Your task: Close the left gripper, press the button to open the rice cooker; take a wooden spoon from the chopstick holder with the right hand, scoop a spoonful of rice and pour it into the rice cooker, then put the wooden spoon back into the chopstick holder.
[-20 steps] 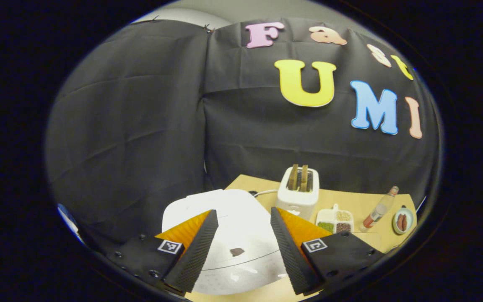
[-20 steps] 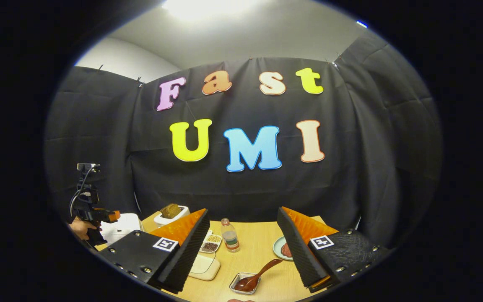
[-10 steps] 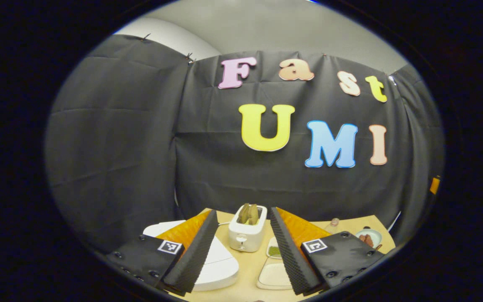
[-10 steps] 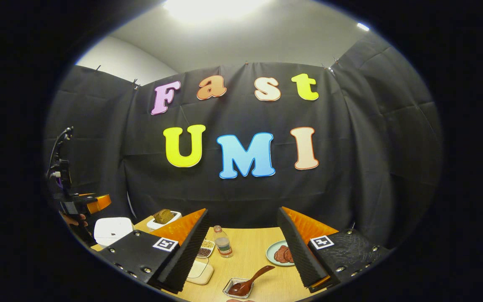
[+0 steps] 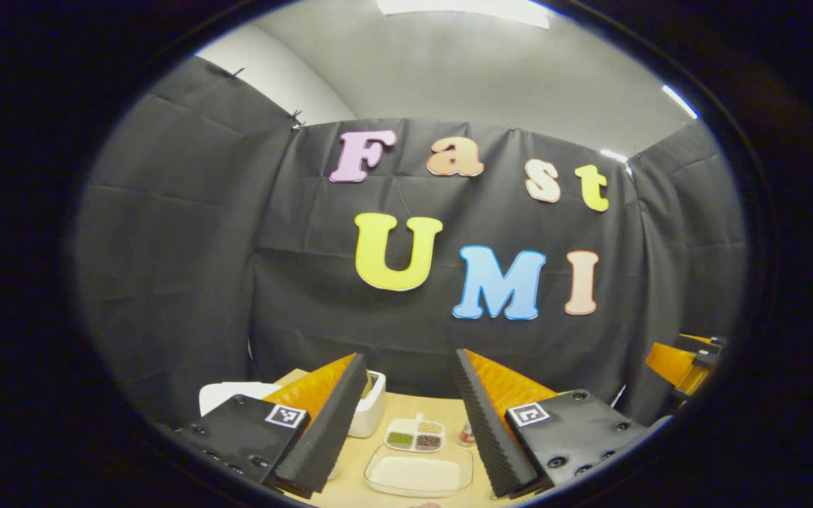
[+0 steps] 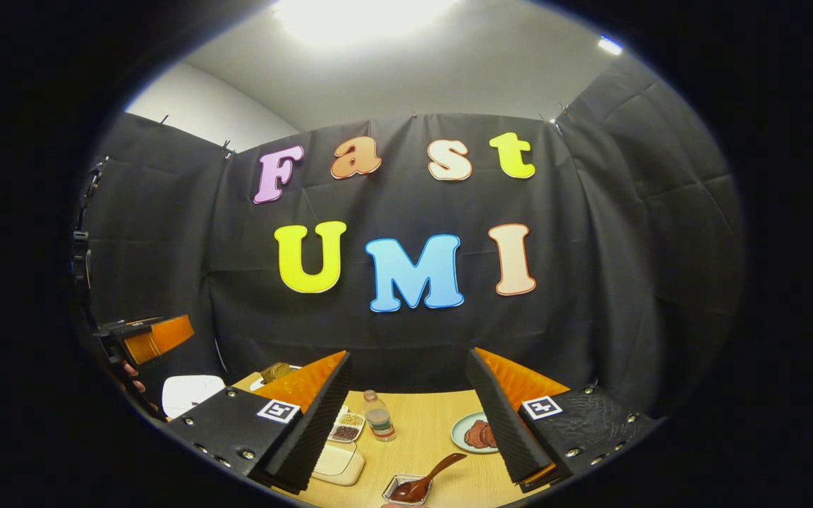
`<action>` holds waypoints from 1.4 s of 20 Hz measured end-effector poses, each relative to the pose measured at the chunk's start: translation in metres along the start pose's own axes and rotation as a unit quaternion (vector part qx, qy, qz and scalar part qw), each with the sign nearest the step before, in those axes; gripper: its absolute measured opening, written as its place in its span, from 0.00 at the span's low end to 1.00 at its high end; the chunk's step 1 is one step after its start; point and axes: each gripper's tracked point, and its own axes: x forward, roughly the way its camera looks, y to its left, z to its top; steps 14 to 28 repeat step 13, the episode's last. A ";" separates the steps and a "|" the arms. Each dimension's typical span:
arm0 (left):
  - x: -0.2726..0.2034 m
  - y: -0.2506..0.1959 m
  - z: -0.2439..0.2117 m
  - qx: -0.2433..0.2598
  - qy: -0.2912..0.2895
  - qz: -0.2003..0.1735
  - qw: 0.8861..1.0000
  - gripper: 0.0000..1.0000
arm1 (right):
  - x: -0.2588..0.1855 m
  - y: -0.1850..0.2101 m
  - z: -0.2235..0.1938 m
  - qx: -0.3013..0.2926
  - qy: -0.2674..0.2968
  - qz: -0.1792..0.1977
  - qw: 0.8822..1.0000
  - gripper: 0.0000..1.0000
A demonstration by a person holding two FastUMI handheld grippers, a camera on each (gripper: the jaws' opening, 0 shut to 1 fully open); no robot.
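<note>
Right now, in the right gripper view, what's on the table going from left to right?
Rice cooker → divided grain dish → bottle → wooden spoon in its small tray → plate of sliced meat.

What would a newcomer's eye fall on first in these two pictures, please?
In both views, an open hand-held gripper's orange and black fingers spread wide at the bottom. Between them in the right gripper view lie a brown wooden spoon in a small metal tray, a bottle and a plate of meat slices. In the left gripper view, a tray of white rice sits between the fingers.
</note>
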 end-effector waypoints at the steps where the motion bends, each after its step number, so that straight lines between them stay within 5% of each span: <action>1: -0.002 -0.004 0.001 0.005 -0.001 -0.006 1.000 0.89 | 0.000 0.002 0.000 0.000 -0.001 -0.001 1.000 0.99; 7: -0.012 -0.018 0.002 0.014 -0.001 -0.037 0.999 0.89 | -0.001 0.012 -0.002 0.006 -0.001 -0.006 1.000 0.99; 28: -0.012 -0.009 0.001 0.028 0.001 -0.045 0.999 0.89 | -0.003 0.026 -0.004 0.005 -0.003 -0.017 1.000 0.99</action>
